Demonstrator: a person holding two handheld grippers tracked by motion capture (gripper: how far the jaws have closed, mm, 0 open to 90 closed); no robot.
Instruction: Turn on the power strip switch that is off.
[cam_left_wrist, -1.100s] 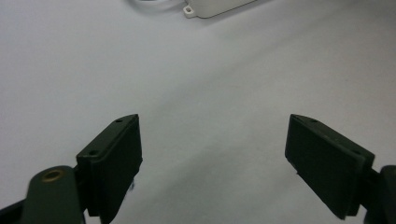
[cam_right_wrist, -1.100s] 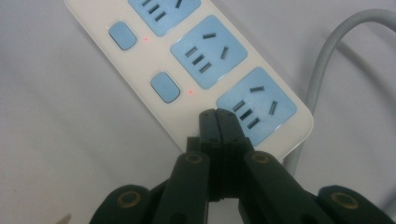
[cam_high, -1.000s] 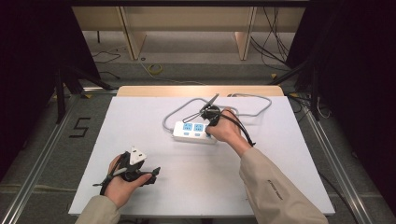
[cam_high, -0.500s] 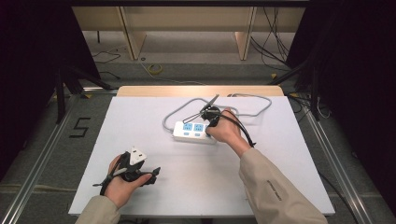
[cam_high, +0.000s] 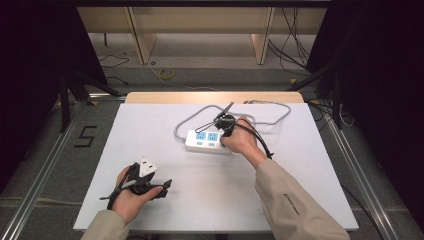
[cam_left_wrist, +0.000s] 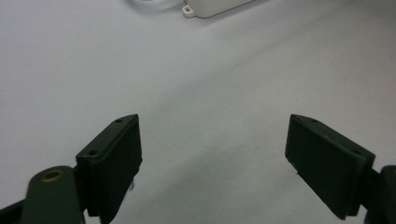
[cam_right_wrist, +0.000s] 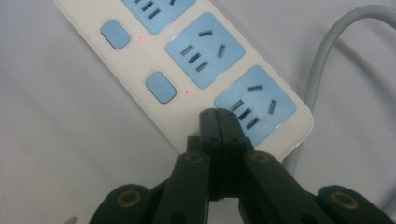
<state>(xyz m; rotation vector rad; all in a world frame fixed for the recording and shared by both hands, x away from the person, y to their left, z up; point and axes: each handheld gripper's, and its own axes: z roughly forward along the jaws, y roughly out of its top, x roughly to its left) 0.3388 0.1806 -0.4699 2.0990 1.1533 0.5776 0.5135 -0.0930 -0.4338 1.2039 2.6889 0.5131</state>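
White sheeting covers the desk, which stands on a grey floor with dark drapes at both sides and wooden frames behind

At the left near edge, the left tongs lie low in the person's left hand, jaws aimed rightward across bare desk. A white plug-like block sits on top of them in the high view. The left gripper view shows these tongs spread wide with nothing between the jaws, only white surface; at that view's top edge a corner of the strip peeks in, well apart from the jaws

Toward the middle-right lies the strip, white with blue sockets, its grey cable looping behind it toward the far edge. The right hand rests at the strip's right end, and the right tongs reach over that end

The right gripper view gives what the high view cannot: the right tongs are pinched fully together, gripping nothing, with their tips at the near left corner of the end socket; whether they press on it I cannot tell. Two more sockets, two blue buttons and small red lights beside them show along the strip, and the cable curves away at the right
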